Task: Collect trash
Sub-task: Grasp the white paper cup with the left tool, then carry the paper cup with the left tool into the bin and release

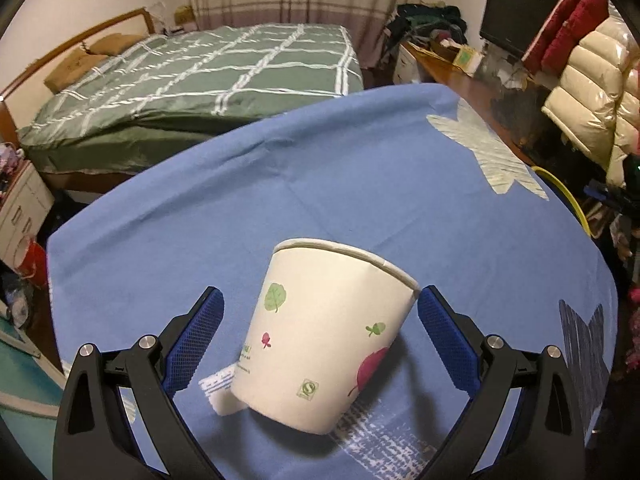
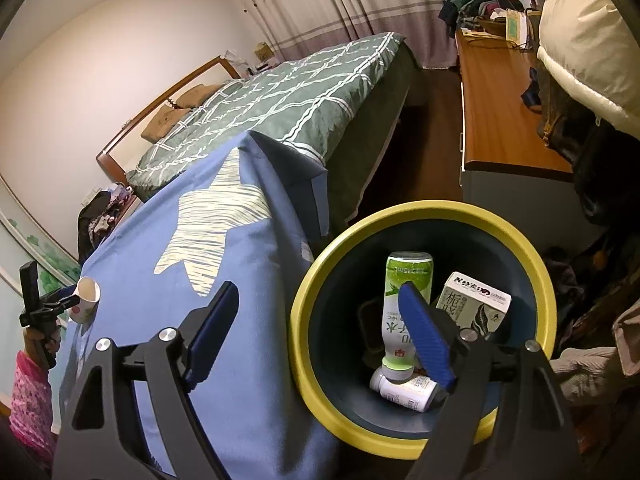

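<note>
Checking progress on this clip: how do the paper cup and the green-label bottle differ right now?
The paper cup is on the blue tablecloth, between the open left gripper's fingers; the green-label bottle is already inside the yellow-rimmed bin. The cup's mouth points up and it looks tilted; the bottle is cap-down. The cup is white with small leaf prints; the bottle carries a green wrap label. Both are drink-container trash.

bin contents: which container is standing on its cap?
The green-labelled plastic bottle in the yellow-rimmed bin: it stands cap-down. The small white bottle lies on its side; the white carton sits tilted.
</note>
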`<action>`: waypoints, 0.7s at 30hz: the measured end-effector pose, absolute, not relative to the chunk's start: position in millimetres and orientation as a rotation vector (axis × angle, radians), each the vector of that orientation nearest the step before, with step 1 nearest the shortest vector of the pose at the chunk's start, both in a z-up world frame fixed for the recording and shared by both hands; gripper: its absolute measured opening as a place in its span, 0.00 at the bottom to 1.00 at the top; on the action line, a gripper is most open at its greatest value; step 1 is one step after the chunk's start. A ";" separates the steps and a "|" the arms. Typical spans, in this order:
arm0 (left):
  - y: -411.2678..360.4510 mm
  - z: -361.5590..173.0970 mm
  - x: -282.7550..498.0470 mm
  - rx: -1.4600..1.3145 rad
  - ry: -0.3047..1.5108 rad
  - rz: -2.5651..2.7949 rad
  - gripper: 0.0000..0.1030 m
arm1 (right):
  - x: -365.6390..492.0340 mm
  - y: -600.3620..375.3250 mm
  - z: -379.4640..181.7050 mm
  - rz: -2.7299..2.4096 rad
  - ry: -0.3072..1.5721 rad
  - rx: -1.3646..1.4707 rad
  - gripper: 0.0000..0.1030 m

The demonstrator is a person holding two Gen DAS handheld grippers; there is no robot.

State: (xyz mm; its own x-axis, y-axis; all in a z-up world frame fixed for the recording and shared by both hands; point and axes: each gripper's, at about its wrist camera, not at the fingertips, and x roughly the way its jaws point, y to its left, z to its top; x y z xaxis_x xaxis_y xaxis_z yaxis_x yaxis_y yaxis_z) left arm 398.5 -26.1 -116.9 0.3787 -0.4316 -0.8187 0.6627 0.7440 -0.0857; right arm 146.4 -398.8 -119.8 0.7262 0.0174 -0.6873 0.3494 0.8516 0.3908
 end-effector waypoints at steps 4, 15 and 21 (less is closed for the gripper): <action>-31.0 -127.9 401.0 0.314 0.991 -0.739 0.91 | 150.3 -398.0 -123.6 -0.183 0.754 0.543 0.75; -33.6 -130.5 385.0 0.295 0.975 -0.698 0.70 | 151.2 -388.1 -128.2 -0.150 0.755 0.576 0.76; -53.3 -110.3 348.3 0.316 0.901 -0.611 0.69 | 133.3 -386.5 -123.3 -0.159 0.734 0.570 0.76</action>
State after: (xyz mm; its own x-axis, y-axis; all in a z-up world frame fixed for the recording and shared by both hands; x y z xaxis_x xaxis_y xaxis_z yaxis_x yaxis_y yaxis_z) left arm 348.3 -53.3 -110.3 0.4685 -0.3605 -0.8065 0.6162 0.7876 0.0059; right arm 133.3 -386.5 -123.3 0.7384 0.0577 -0.6719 0.3307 0.8374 0.4353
